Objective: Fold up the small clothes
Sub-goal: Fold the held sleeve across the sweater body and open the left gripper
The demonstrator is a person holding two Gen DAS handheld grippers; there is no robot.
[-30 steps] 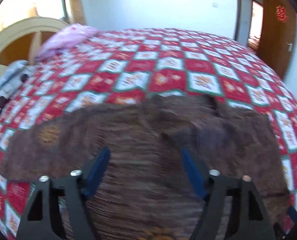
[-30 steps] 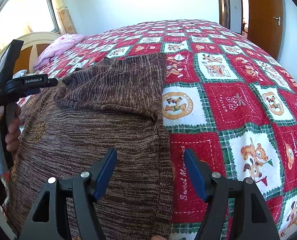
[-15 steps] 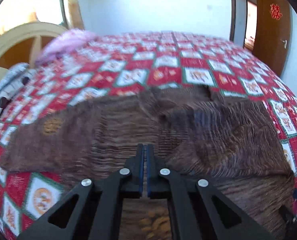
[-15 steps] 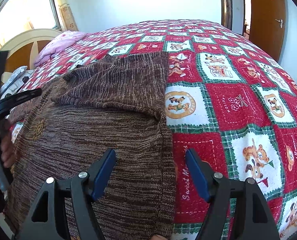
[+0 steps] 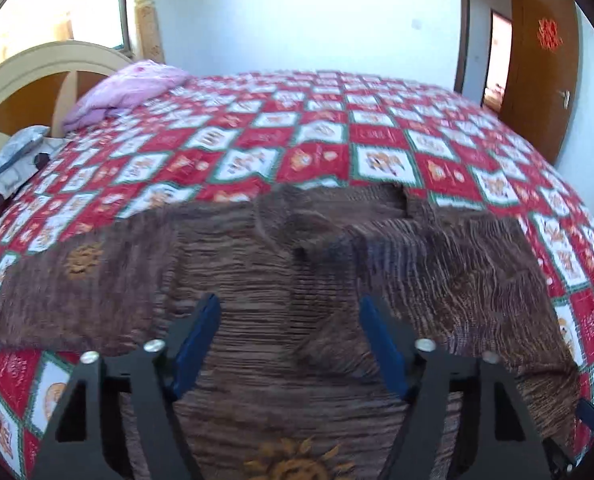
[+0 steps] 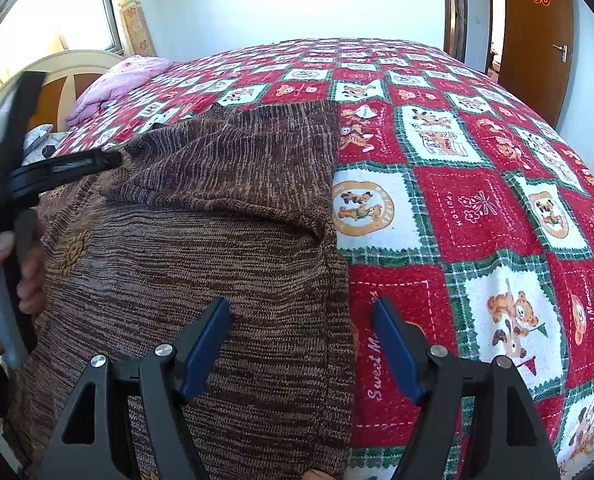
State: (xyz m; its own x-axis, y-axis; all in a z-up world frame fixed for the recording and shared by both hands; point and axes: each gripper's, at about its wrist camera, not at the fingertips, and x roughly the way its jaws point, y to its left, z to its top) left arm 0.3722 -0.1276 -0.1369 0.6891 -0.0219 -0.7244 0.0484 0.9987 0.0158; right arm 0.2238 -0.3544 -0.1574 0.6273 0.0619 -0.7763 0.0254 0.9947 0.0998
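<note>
Change: half a second back the left gripper (image 5: 289, 340) had its blue pads pressed together over the sweater; its jaws have just been opening and now stand apart again, with nothing pinched between them. Right gripper (image 6: 301, 340) sits where it was.
Left gripper: jaws spread, empty, angled down over the near middle of the brown sweater (image 5: 257, 280); whether the pads brush the knit cannot be told, the view being blurred.
Person's hand: at the far left of the right wrist view, a hand (image 6: 1, 276) grips the left tool's grey handle.
Sweater: brown striped knit, lying flat on the near part of the bed quilt (image 5: 377, 136); its left sleeve runs out to the left, and its right sleeve is folded in across the chest. An orange sun motif (image 5: 83, 258) shows on the left sleeve, another at the near hem.
Right gripper: jaws wide, holding nothing; left pad over the sweater's right edge, right pad over bare quilt, the garment's side seam running between them.
Quilt: red, white and green checks with bear pictures, covering the bed.
Far left: pink pillow (image 5: 125, 88) against a cream headboard (image 5: 25, 68).
Far right: brown door (image 6: 537, 28) with a red paper ornament.
</note>
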